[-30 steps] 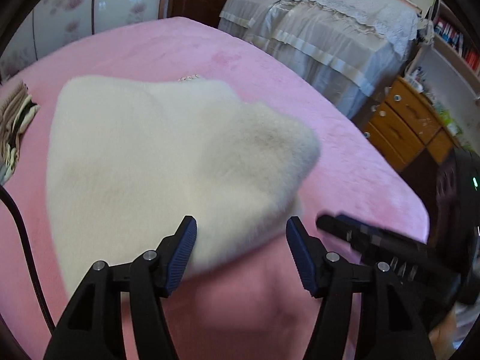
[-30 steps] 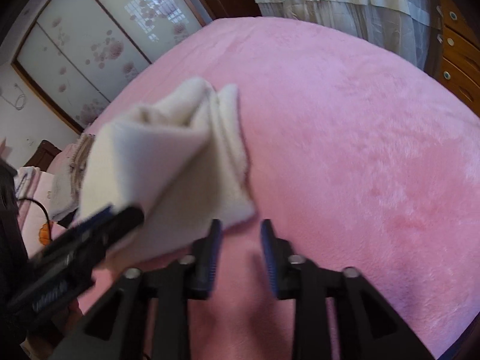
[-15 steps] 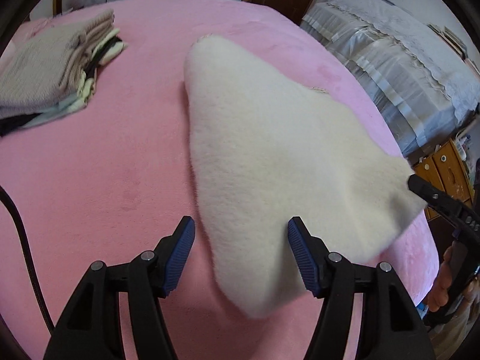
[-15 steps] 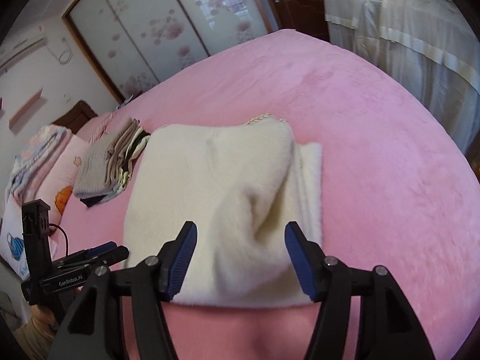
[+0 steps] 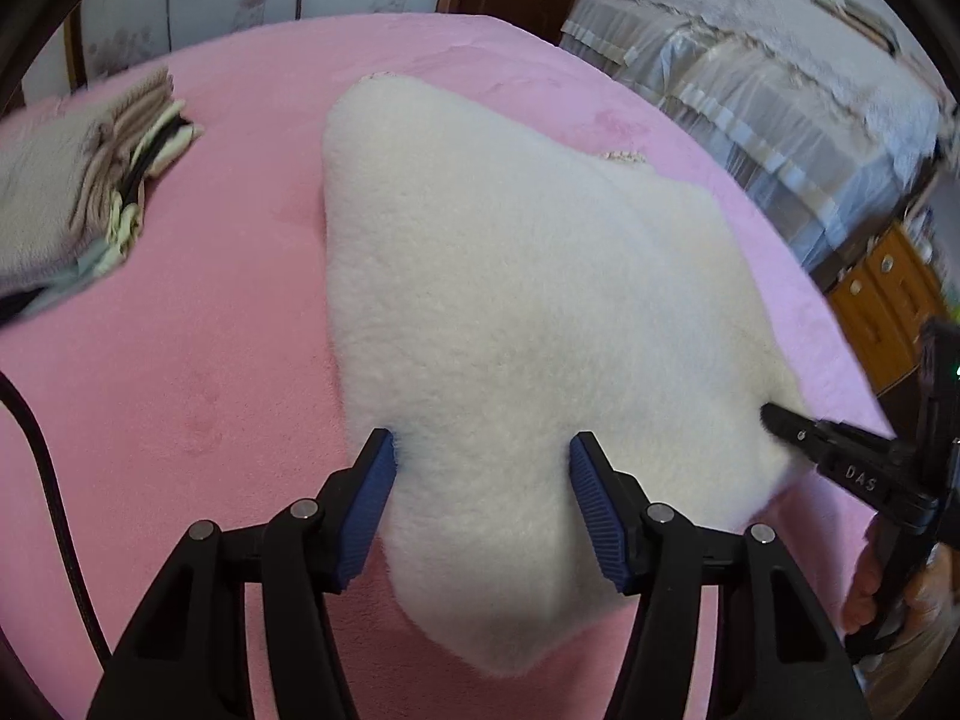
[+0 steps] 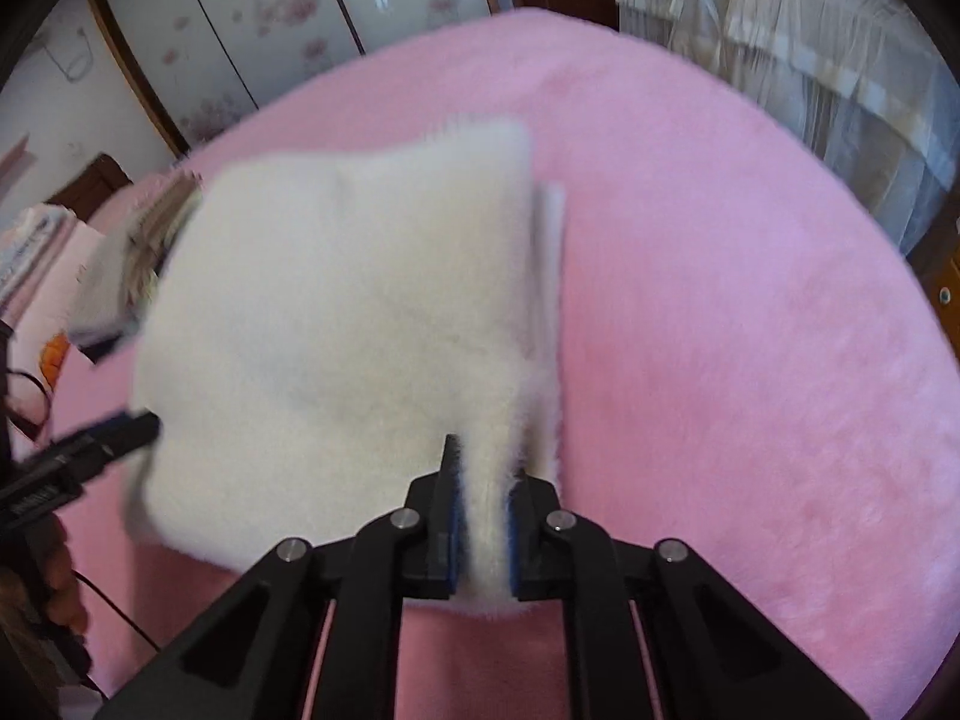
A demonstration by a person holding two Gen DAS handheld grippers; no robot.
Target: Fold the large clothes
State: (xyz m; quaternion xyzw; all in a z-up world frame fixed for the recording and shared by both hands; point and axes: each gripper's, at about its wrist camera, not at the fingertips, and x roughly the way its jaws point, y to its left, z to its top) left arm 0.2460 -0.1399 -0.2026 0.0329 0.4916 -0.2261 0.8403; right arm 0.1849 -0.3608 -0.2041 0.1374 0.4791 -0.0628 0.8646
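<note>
A folded cream fleece garment [image 5: 516, 300] lies on the pink bed cover [image 5: 198, 372]. My left gripper [image 5: 483, 480] is open, its fingers astride the garment's near corner, with fleece between them. My right gripper [image 6: 485, 516] is shut on the garment's near right edge [image 6: 486, 516]; it also shows in the left wrist view [image 5: 840, 462] at the garment's right corner. The garment fills the middle of the right wrist view [image 6: 348, 324]. The left gripper's tip shows at the garment's left edge [image 6: 90, 444].
A stack of folded clothes [image 5: 78, 192] lies on the bed at the far left. A second bed with a white lace cover [image 5: 768, 78] stands beyond, and a wooden drawer unit [image 5: 888, 306] at the right. A black cable [image 5: 48, 468] runs along the left.
My right gripper has closed on the garment's near right edge; it was open half a second ago. My left gripper has moved in over the near corner, still open.
</note>
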